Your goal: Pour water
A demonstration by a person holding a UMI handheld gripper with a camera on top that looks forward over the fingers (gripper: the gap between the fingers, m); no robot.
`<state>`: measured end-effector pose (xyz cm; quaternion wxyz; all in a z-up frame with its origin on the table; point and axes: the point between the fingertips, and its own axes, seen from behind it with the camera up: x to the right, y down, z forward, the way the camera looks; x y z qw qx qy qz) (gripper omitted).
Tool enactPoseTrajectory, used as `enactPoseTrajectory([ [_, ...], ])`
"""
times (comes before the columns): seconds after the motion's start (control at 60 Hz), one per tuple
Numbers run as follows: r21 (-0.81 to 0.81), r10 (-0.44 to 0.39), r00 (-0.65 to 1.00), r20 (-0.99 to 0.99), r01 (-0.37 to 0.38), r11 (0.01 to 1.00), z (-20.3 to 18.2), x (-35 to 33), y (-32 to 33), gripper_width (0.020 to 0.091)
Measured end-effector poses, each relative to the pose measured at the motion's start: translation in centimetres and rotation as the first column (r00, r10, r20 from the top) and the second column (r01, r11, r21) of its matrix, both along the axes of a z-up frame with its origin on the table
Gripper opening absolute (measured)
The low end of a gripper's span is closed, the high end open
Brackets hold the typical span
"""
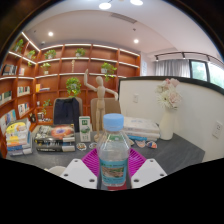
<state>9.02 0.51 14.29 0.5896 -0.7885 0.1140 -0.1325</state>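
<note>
A clear plastic water bottle (114, 155) with a pale blue cap and a blue-green label stands upright between my gripper's (113, 168) two fingers. The magenta pads (94, 163) press against its sides left and right, so the gripper is shut on it. The bottle's base is hidden below the fingers, and I cannot tell whether it rests on the dark table (170, 152) or hangs above it. No cup or other vessel shows near the bottle.
Beyond the bottle lie a clear plastic box (142, 128), a small carton (85, 128), a basket of packets (54, 133) and colourful bags (17, 136). A white vase with flowers (168, 110) stands at the right by a white partition. Shelves and a wooden mannequin (98, 96) fill the back.
</note>
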Motion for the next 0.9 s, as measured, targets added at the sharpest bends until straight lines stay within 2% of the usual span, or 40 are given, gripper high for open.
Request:
enactPoseTrajectory([
  [0.3, -0.049, -0.022, 1.0, -0.006, 0.022, 0.999, -6.6, 3.5, 0.9, 0.0333],
  [0.317, -0.048, -0.021, 1.0, -0.011, 0.02, 0.999, -6.9, 3.6, 0.9, 0.0354],
  [0.433, 0.015, -0.027, 0.997, -0.072, 0.029, 0.999, -6.4, 3.9, 0.5, 0.0347],
  [0.533, 0.031, -0.019, 0.996, -0.083, 0.021, 0.999, -6.6, 3.8, 0.7, 0.0385],
  [0.65, 0.016, -0.014, 0.995, -0.097, 0.016, 1.0, -6.9, 3.6, 0.5, 0.0482],
  [0.733, -0.022, 0.011, 0.991, -0.132, -0.014, 1.0, -8.3, 2.8, 0.1, 0.0706],
  [0.767, -0.023, 0.017, 0.991, -0.136, -0.02, 1.0, -8.4, 2.5, -0.3, 0.0756],
  [0.817, -0.029, 0.024, 0.991, -0.129, -0.028, 0.999, -8.5, 2.1, -1.0, 0.0797],
  [0.9, -0.054, 0.022, 0.995, -0.092, -0.027, 0.998, -8.3, 1.4, -3.4, 0.0799],
])
